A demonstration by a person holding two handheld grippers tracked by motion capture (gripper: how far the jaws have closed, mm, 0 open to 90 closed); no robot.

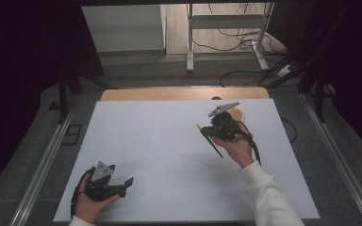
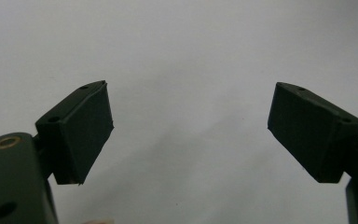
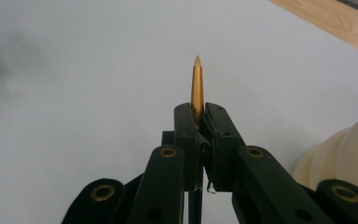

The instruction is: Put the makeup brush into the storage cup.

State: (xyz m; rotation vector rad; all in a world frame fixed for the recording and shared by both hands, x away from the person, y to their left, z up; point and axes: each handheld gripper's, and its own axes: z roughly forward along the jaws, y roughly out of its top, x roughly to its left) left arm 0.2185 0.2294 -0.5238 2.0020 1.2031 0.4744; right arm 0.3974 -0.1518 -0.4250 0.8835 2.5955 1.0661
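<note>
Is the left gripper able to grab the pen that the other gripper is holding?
Probably yes. The left gripper is open and empty, and bare white table lies between it and the pen, which the right gripper clamps. The pen's dark end sticks out free below that grip.

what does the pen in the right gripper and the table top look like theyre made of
Pen: front end looks like gold-toned metal, smooth with a soft sheen; could be coated plastic. Table top: matte white sheet, no glare, over a light wooden board showing grain at the far edge.

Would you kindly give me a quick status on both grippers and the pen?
Left gripper open, empty. Right gripper shut on gold-tipped pen, off the white table. Path clear.
</note>
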